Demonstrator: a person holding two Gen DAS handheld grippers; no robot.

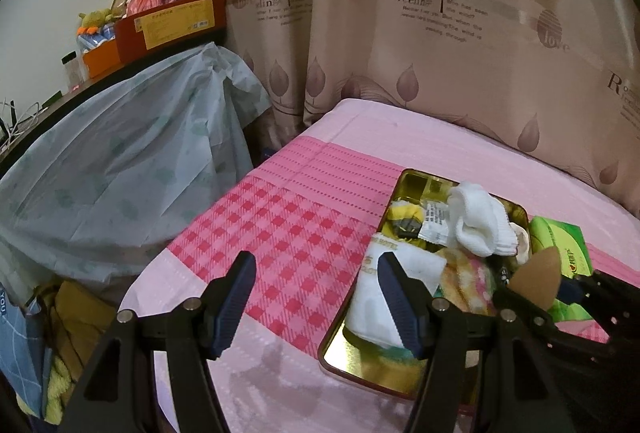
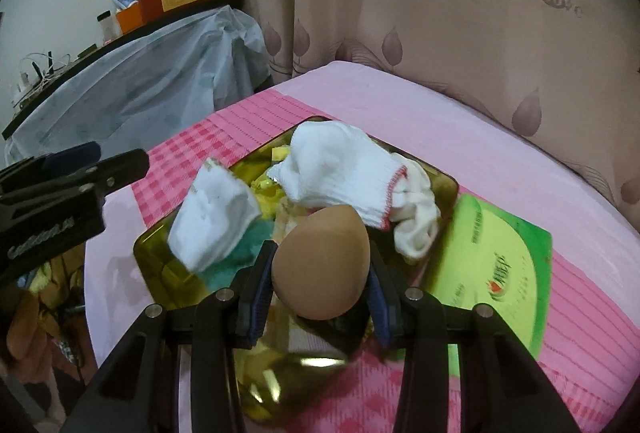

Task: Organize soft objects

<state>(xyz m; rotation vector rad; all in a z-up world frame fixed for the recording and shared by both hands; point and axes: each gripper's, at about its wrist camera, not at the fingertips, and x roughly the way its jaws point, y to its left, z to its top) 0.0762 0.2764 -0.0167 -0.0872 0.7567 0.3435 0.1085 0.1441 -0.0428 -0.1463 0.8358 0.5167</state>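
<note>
A gold tin tray [image 1: 362, 365] [image 2: 154, 245] lies on the pink bed and holds soft things: a white glove [image 1: 482, 219] [image 2: 340, 169], a folded white cloth [image 1: 376, 293] [image 2: 214, 219], a yellow-pink towel [image 1: 468, 281] and some green fabric [image 2: 248, 245]. My right gripper [image 2: 320, 285] is shut on a tan teardrop sponge [image 2: 320, 263] [image 1: 534, 279], held just above the tray's near side. The right gripper [image 1: 532, 297] also enters the left wrist view from the right. My left gripper [image 1: 316, 299] is open and empty at the tray's left edge, over the checked sheet.
A green tissue pack [image 1: 560, 245] [image 2: 496, 269] lies right of the tray. A plastic-covered table [image 1: 120, 169] with boxes [image 1: 172, 25] stands to the left, a leaf-print curtain [image 1: 400, 33] behind the bed. Clothes [image 1: 68, 333] are piled below the bed's left edge.
</note>
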